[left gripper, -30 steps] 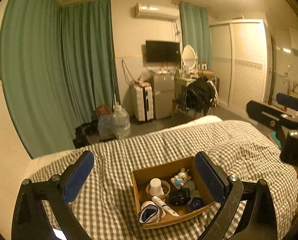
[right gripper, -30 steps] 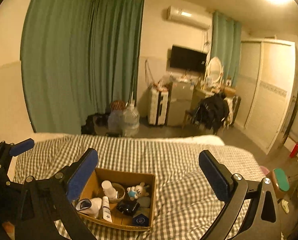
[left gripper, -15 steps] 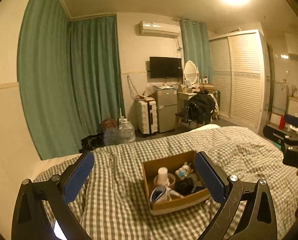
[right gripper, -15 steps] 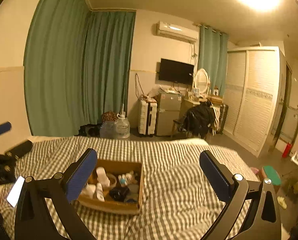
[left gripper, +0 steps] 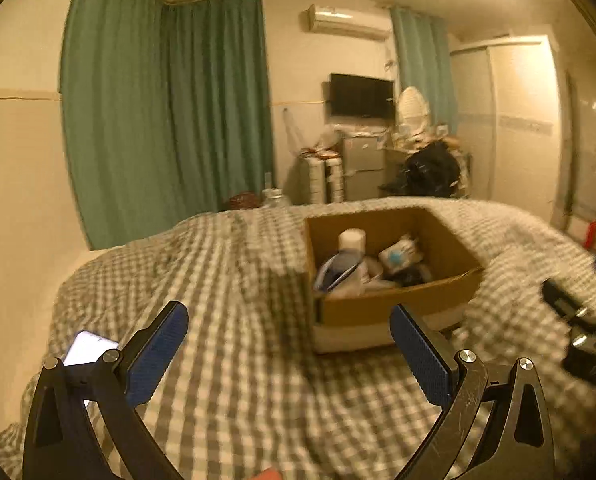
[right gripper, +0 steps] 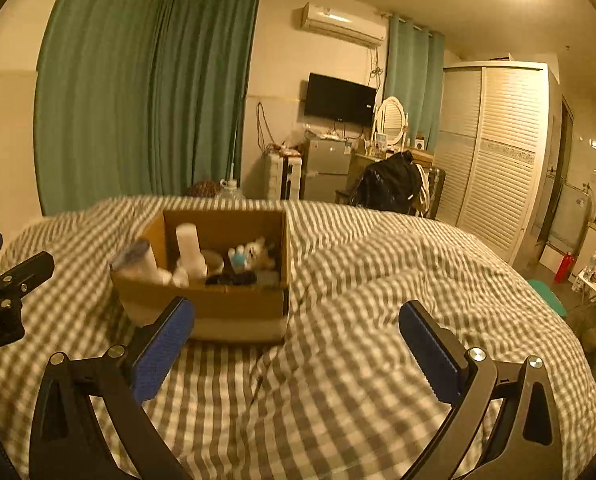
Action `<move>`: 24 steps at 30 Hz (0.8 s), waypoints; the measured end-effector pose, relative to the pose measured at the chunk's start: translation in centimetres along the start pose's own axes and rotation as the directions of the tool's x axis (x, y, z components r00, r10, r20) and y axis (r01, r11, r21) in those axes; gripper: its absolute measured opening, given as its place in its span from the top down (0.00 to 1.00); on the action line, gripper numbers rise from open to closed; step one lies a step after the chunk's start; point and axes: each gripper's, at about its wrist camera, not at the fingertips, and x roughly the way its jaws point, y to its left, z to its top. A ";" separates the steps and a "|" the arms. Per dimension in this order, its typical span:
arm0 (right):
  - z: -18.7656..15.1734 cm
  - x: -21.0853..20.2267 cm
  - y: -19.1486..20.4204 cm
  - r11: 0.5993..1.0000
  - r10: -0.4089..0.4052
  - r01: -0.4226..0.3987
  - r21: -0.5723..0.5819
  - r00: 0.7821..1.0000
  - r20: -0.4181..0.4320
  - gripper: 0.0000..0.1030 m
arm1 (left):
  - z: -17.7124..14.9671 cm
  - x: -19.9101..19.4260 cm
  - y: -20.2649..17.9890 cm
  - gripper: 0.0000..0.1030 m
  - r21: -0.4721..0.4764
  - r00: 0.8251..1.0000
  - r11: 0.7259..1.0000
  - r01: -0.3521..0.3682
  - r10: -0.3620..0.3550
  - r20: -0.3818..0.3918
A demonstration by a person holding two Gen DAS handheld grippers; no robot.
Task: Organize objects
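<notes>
Bed (right gripper: 378,280), box (right gripper: 217,308) nearer (both views)

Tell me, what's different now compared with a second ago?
Both grippers have come down lower toward the bed, so the cardboard box looms larger and is seen more from the side. The left gripper and right gripper stayed wide open and took hold of nothing. The box kept its place on the checked bedspread, its contents unmoved. A lit phone now shows beside the left gripper.
</notes>
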 end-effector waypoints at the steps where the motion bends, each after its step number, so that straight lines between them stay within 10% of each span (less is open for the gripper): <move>1: -0.5 0.2 0.2 1.000 -0.014 0.014 -0.005 1.000 -0.003 0.00 | -0.5 0.2 -0.1 0.00 0.004 1.000 1.000 -0.011 0.011 -0.013; 24: -1.5 1.5 1.6 0.999 -0.019 0.018 -0.034 0.999 -0.042 0.00 | -1.6 0.6 1.0 0.00 -0.058 0.999 0.998 0.007 -0.010 -0.039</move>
